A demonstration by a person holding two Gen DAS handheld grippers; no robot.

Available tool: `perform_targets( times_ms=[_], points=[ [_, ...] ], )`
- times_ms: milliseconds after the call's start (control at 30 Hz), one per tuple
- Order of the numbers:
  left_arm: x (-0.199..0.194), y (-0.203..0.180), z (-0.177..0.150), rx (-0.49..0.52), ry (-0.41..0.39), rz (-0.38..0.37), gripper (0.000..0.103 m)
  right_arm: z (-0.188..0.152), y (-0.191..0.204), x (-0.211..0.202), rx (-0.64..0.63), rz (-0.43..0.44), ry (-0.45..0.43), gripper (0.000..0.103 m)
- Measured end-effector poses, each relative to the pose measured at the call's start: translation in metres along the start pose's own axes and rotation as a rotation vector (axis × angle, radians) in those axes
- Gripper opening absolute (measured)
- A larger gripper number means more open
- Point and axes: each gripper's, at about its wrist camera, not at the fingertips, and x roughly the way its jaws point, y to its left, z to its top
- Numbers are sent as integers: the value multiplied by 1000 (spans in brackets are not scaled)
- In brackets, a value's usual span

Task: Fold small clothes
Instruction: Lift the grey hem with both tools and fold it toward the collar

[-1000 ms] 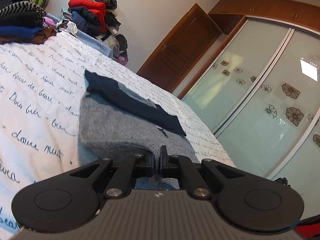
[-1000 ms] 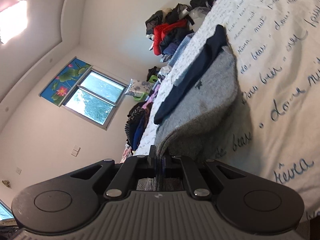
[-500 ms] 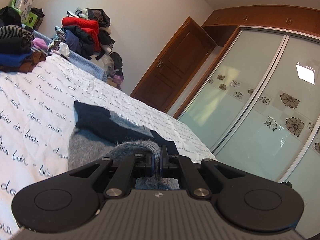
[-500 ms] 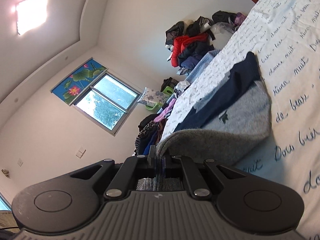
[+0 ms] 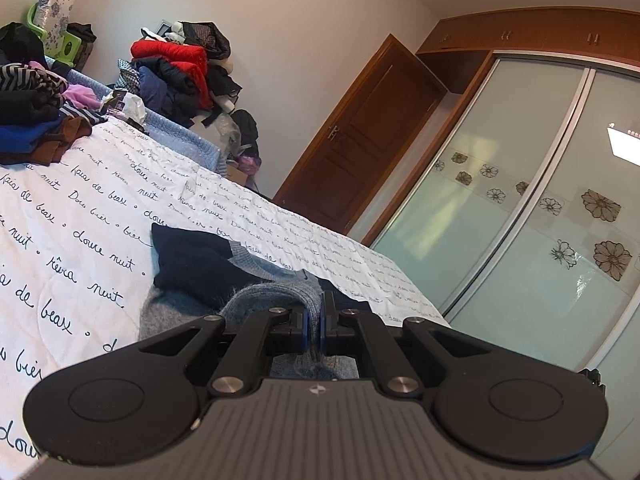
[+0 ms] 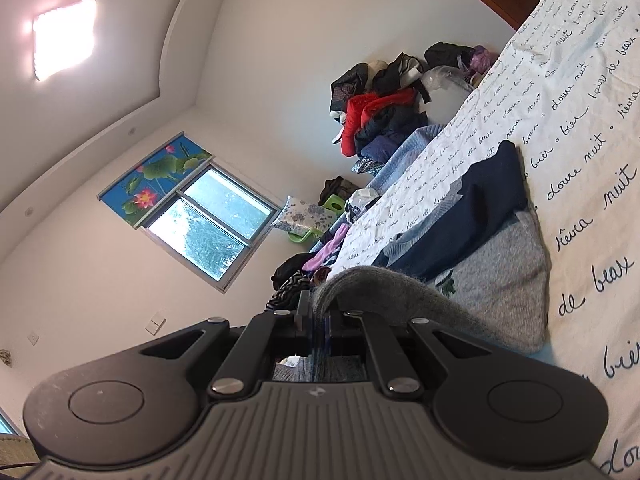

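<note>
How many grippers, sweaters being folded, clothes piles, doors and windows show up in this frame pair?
Grippers: 2, the left gripper and the right gripper, each shut on the sweater.
Sweaters being folded: 1, the grey and navy sweater on the bedspread.
Clothes piles: 2, the red-topped pile and the striped pile.
Doors: 1, the wooden door.
Windows: 1, the window.
Total: 7.

"douce nuit" on bedsheet [image 5: 80,216]

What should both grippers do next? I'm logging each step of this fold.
Probably carry the pinched hem forward and lay it toward the navy end. The left gripper and right gripper are both shut on the grey sweater, its near edge lifted and curling over.
</note>
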Motion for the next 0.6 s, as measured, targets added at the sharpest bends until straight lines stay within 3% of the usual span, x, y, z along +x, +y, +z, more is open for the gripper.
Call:
perform_targets(
  times_ms=[600],
  points=[
    [59, 15, 33, 1, -2, 100, 6, 39, -30, 35, -7, -40, -59, 6]
  ],
)
